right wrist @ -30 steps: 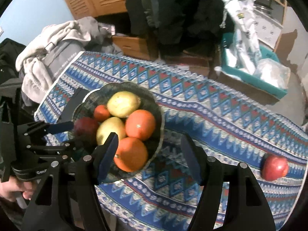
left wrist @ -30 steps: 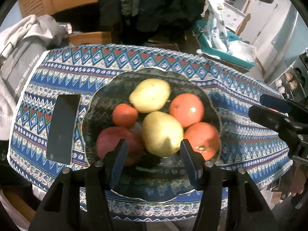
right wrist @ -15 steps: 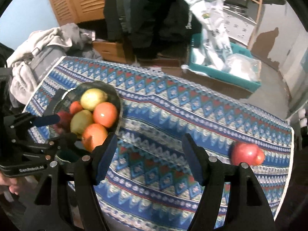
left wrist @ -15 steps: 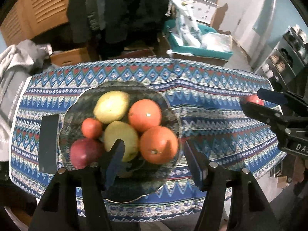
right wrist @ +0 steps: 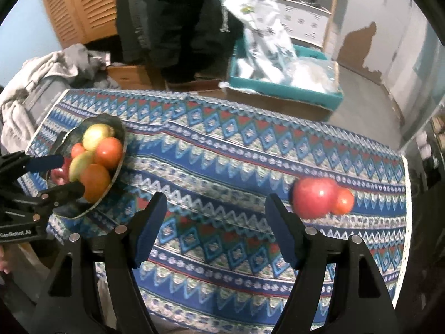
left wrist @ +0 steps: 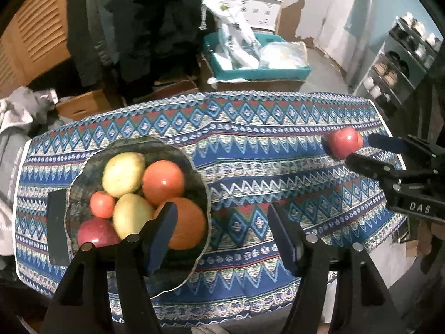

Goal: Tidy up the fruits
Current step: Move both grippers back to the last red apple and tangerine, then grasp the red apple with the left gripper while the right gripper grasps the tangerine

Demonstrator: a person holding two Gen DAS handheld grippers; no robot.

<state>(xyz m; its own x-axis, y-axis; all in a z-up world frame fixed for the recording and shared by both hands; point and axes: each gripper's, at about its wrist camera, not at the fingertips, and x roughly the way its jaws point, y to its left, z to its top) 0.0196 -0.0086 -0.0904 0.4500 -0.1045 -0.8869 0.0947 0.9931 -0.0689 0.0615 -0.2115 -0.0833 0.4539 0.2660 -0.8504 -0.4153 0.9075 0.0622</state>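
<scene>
Six fruits already sit in the bowl; a red apple and small tomato remain at three o'clock on the tabletop. The left claw and right claw, both empty, have just been opening.

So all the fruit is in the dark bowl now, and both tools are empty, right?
Not all of it. The right wrist view shows a red apple and a smaller red fruit on the tablecloth, outside the dark bowl. Both the left tool and right tool are empty.

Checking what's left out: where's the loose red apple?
Right wrist view: red apple on the cloth's right end, touching a small tomato, far from the bowl.
</scene>
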